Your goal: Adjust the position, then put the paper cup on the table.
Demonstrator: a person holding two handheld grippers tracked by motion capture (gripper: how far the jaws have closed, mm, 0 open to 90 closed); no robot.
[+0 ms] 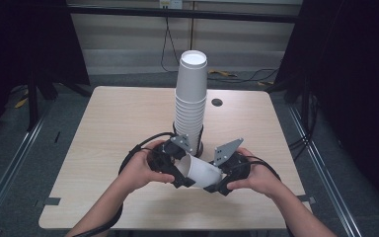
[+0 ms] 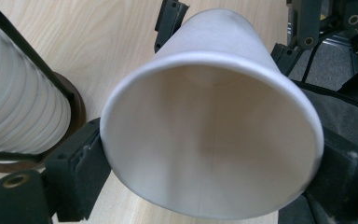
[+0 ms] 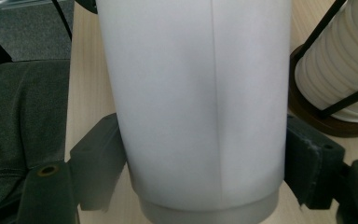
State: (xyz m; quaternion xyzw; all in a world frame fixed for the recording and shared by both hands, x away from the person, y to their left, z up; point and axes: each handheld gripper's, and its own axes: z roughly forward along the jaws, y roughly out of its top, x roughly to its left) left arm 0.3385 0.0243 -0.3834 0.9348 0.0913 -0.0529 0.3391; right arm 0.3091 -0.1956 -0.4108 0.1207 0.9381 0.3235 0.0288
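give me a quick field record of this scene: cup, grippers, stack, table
cup: single white paper cup, lying sideways between both grippers
left gripper: jaws closed on the cup's rim end, mouth facing its camera
right gripper: jaws closed on the cup's base end
stack: tall stack of cups in a wire holder, just behind
table: light wood

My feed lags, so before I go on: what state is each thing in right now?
loose paper cup: on its side, held between both grippers, empty
left gripper: shut on the cup's rim end
right gripper: shut on the cup's base end
cup stack: upright in its holder, mouths down
table: bearing the holder
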